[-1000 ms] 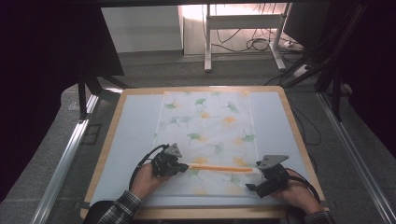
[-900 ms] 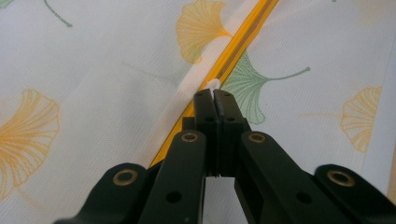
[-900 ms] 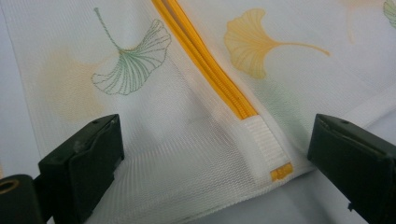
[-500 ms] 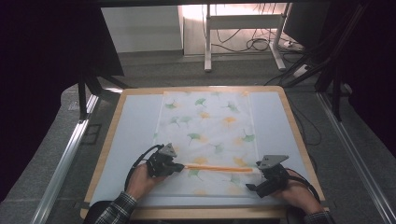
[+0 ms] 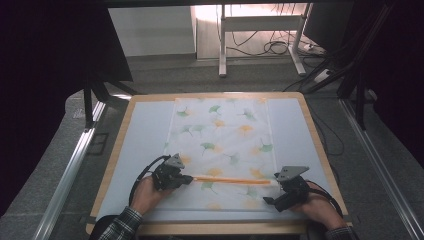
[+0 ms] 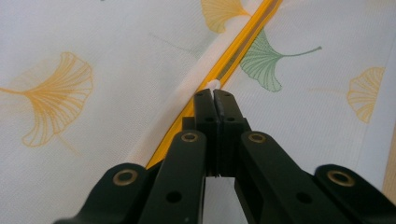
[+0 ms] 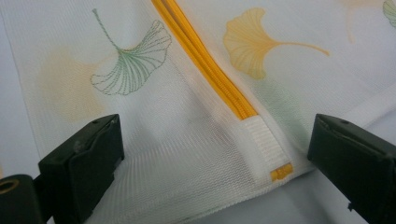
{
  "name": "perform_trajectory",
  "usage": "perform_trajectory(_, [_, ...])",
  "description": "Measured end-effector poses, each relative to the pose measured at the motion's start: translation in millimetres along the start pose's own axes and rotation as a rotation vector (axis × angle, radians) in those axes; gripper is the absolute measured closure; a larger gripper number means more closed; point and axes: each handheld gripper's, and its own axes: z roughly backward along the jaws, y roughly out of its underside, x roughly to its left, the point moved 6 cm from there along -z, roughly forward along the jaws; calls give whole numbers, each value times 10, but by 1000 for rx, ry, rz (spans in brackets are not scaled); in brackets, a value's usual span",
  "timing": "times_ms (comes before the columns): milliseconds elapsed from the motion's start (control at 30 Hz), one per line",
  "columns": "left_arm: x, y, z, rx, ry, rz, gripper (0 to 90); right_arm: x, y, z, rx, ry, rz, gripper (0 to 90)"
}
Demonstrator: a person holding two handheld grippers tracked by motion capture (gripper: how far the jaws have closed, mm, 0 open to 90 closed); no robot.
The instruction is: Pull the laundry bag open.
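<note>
A white mesh bag (image 5: 225, 135) printed with ginkgo leaves lies flat on the table, and an orange zipper (image 5: 232, 180) runs across its near part. My left gripper (image 5: 188, 178) sits at the zipper's left end, its jaws shut on a small white pull tab (image 6: 214, 85) on the zipper (image 6: 243, 39). My right gripper (image 5: 272, 200) rests at the bag's near right corner and is open. In the right gripper view, my right gripper (image 7: 215, 140) has one jaw on each side of the zipper's stitched end (image 7: 264, 140), with mesh between them.
The bag lies on a pale mat (image 5: 145, 135) on a wood-rimmed table (image 5: 120, 145). A metal rail (image 5: 75, 165) runs along the left side and another along the right. A desk frame with cables (image 5: 260, 45) stands on the floor beyond.
My left gripper has slid a little to the left along the zipper line, and a longer stretch of orange zipper shows. The right gripper has stayed put.
</note>
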Motion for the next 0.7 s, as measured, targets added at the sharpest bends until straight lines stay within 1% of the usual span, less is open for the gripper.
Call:
perform_trajectory(167, [28,43,47,-2,-4,14,900,0,0,0,0,0,-1,33])
perform_trajectory(300, [64,95,89,-2,-16,22,900,0,-1,0,1,0,-1,33])
perform_trajectory(367, [70,105,98,-7,-11,29,900,0,-1,0,1,0,-1,33])
perform_trajectory(500, [85,128,128,-8,-18,37,900,1,-1,-1,1,1,-1,33])
perform_trajectory(600, [103,160,139,3,-28,38,900,1,-1,-1,0,1,-2,33])
perform_trajectory(700, [112,176,153,3,-27,43,900,1,-1,-1,1,1,-2,33])
